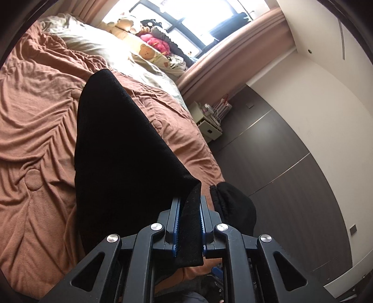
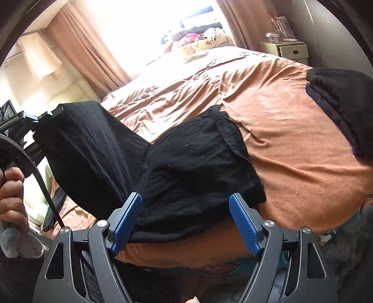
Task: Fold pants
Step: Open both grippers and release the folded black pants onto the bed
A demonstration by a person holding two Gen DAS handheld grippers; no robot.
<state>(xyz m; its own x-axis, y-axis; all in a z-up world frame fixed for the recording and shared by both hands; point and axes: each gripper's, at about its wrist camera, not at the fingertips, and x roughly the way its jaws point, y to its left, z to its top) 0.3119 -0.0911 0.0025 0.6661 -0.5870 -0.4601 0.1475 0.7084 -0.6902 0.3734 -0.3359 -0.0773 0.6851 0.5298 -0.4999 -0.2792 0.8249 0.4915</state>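
Black woven pants (image 2: 186,163) lie on the wrinkled terracotta bedspread (image 2: 291,144), one end lifted. Left gripper (image 1: 188,223) is clenched on a fold of that cloth; its fingertips are hidden by fabric. Right gripper (image 2: 186,223) stands spread, two blue ribbed pads (image 2: 244,226) clear of the cloth. One more dark folded garment (image 2: 345,102) is cut off at frame edge. Far window items are overexposed, uncountable.

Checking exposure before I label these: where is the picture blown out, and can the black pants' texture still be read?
Left wrist view: window and pillow blown out; pants nearly flat black. Right wrist view: window white glare; pants show wrinkles and weave. Both bend at the fisheye edges.
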